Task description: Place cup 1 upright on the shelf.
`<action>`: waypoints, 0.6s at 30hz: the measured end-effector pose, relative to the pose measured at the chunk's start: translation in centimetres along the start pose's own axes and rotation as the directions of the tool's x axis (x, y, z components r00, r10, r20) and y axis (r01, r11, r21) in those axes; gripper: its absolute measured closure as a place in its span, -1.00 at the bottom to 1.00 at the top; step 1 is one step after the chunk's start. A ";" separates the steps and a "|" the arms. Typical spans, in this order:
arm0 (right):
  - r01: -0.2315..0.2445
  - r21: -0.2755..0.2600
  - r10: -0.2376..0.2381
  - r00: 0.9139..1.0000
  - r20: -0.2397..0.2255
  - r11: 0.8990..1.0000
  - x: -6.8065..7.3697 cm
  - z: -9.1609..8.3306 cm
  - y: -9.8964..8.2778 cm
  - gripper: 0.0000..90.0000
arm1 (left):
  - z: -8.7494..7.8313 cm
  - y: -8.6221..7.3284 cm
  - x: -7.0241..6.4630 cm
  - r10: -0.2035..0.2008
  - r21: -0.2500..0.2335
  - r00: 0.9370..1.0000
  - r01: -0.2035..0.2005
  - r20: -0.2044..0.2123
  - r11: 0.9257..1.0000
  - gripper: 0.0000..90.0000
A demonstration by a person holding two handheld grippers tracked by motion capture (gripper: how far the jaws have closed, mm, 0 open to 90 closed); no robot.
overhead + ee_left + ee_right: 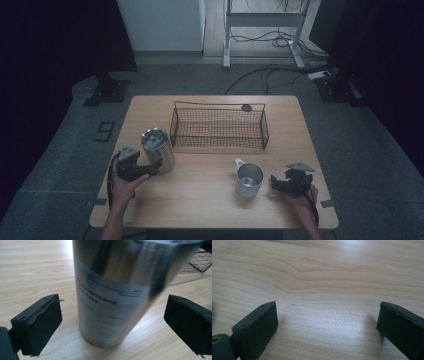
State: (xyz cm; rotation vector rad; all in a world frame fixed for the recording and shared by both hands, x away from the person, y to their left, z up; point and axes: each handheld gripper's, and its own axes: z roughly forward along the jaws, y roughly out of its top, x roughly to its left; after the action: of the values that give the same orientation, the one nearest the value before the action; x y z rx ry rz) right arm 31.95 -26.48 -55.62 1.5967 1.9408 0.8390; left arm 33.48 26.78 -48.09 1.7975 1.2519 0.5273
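Left tongs [150, 167] near the worktop's [210, 200] left edge, jaws spread wide, tumbler [158, 149] standing between them; a gap shows on both sides in the left gripper view, so no pad presses on it. My read: either a fresh release or a line-up for a grab, can't say which. Tumbler [112, 297] upright on the wood, just off the basket's [218, 127] front left corner. It's a brushed steel cylinder, slightly wider at the top, shiny, with a pale printed label wrapped round the body and a flat lid on top. Pads [43, 325] are blocky black rubber, edges a bit ragged.

Basket sits mid-worktop toward the back edge: black wire mesh, rectangular, low walls, nothing visible inside. Probably the drop spot for both vessels, judged from the layout.

Mug [248, 179] toward the front right, steel, short, open-topped, handle pointing back-left, hollow inside.

Right tongs [277, 182] just right of the mug, apart from it, jaws parted over bare wood [324, 302], holding nothing. They look parked, waiting their turn. Worktop is pale wood with visible wavy grain, matte with a soft sheen.
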 end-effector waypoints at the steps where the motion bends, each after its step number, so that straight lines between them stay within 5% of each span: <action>1: 0.000 0.000 0.000 1.000 0.000 1.000 0.0 0.0 0.0 -0.93 | 0.1 0.0 0.1 -0.001 -0.001 1.000 0.001 -0.003 1.000 -0.96; 6: -0.004 -0.002 0.004 1.000 0.003 1.000 0.0 0.0 0.0 -0.93 | 0.3 0.2 0.5 -0.020 -0.026 0.999 0.021 0.039 0.999 -0.99; 18: -0.005 -0.003 0.005 1.000 0.004 1.000 0.0 0.0 0.0 -0.92 | 1.1 1.3 -0.3 0.003 -0.042 0.999 -0.001 0.041 0.999 -0.97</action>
State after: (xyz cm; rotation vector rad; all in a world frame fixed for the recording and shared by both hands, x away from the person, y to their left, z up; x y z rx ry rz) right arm 31.94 -26.50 -55.63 1.6006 1.9327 0.8394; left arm 34.91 25.84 -47.56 1.7665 1.2027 0.5110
